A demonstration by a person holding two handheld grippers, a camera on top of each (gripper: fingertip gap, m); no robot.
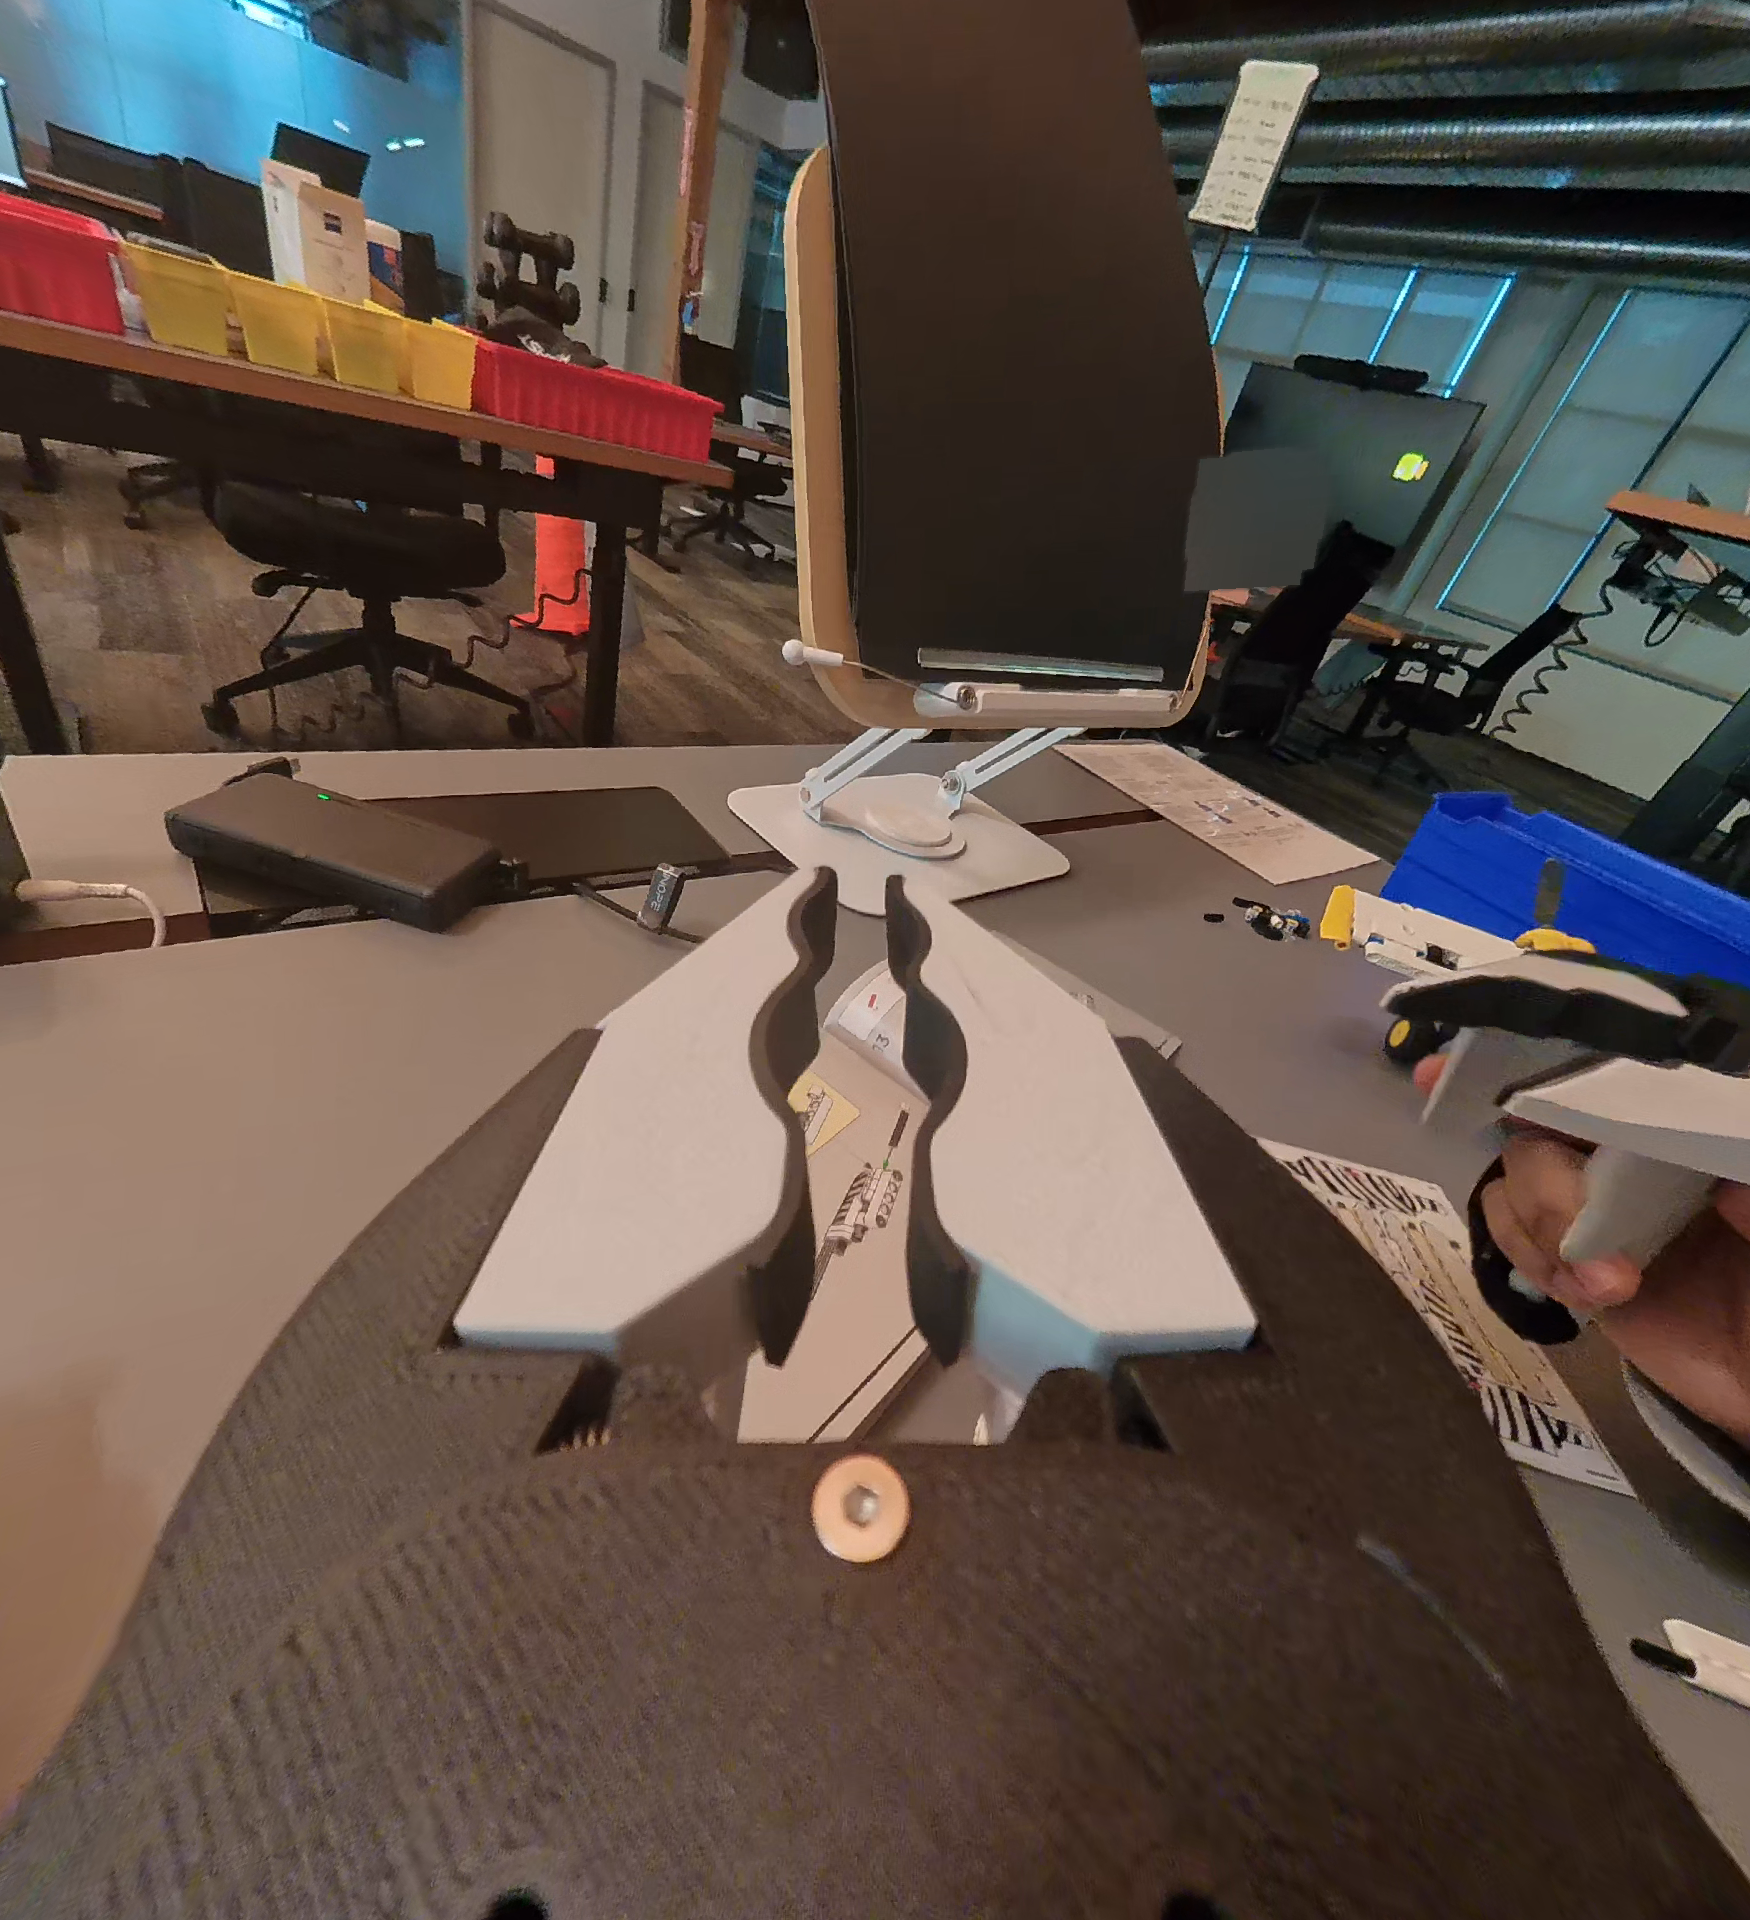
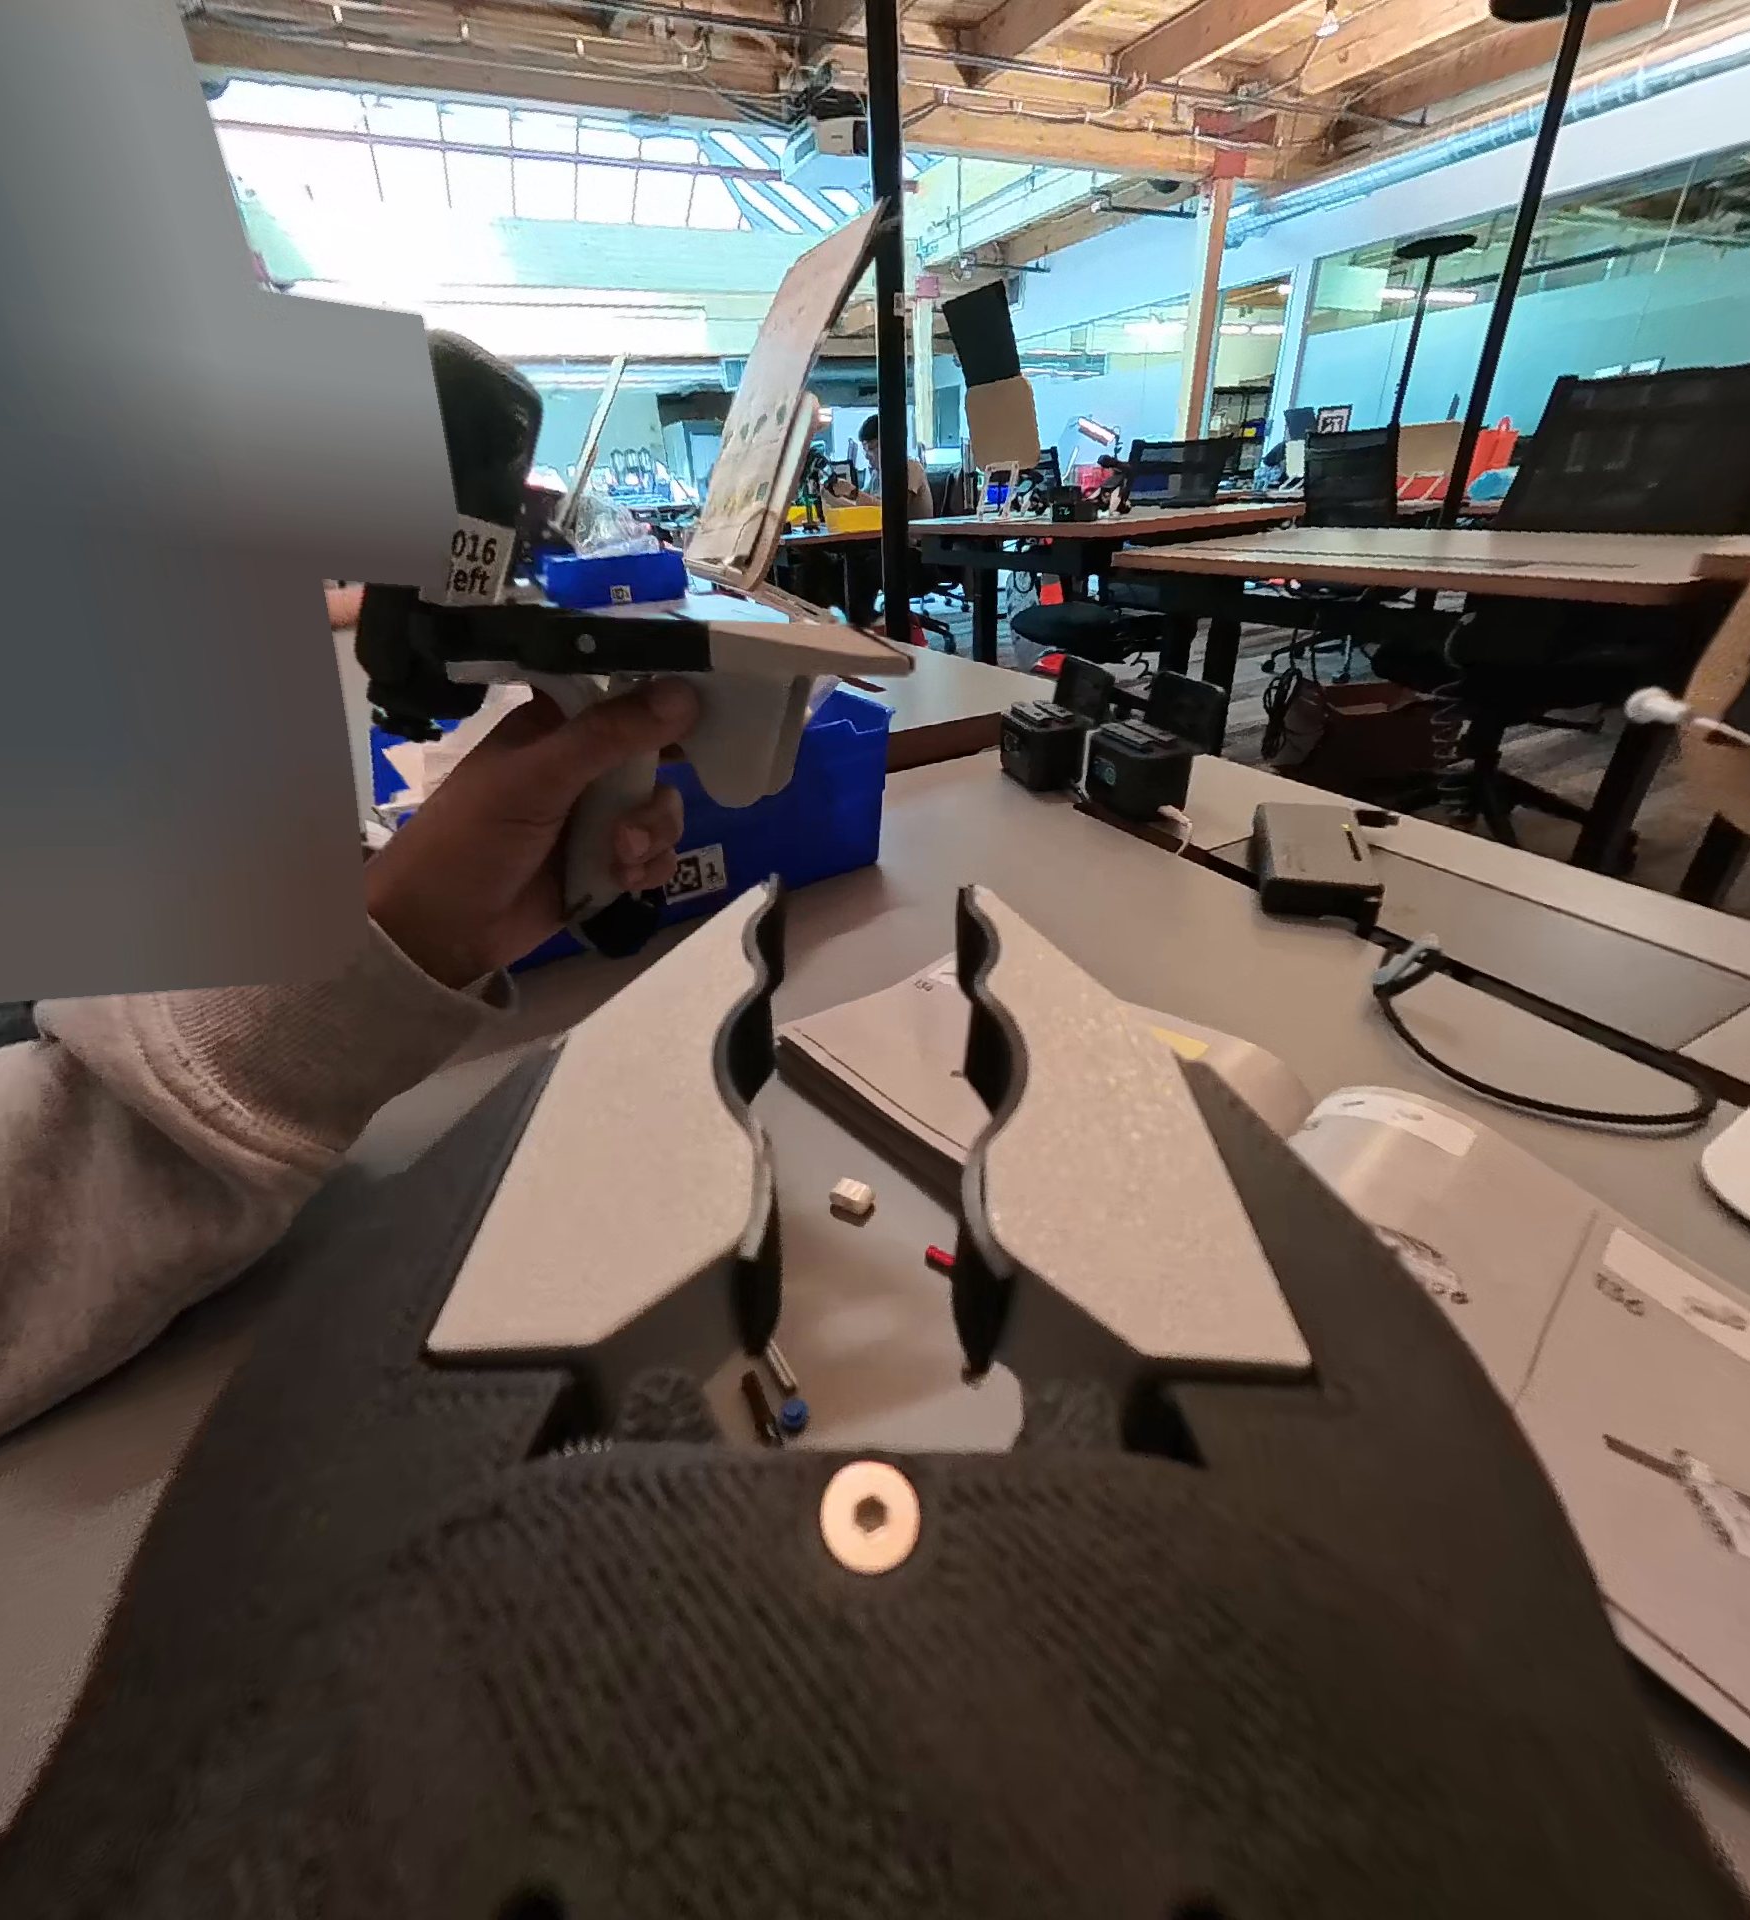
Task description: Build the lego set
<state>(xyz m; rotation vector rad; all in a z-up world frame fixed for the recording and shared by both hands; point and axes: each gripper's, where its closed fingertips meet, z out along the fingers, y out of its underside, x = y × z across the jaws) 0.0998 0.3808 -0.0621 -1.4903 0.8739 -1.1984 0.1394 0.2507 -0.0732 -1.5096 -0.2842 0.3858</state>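
My left gripper hovers over the open instruction booklet, its jaws a narrow gap apart and empty. My right gripper is open and empty above the grey table. Between its fingers lie a small white brick, a red pin, a blue pin and short dark pins. A partly built yellow and white model lies by the blue bin. The right gripper also shows in the left wrist view, and the left gripper in the right wrist view; each is held by a hand.
A tablet on a stand is straight ahead, with a black power pack to its left. A sticker sheet and loose small parts lie to the right. Plastic bags, chargers and a cable lie beyond the booklet. Tip to tip, the grippers are about 15 cm apart. My left gripper is the nearer one to the black power pack: about 30 cm, against 40 cm. My right wrist view looks at it from another angle.
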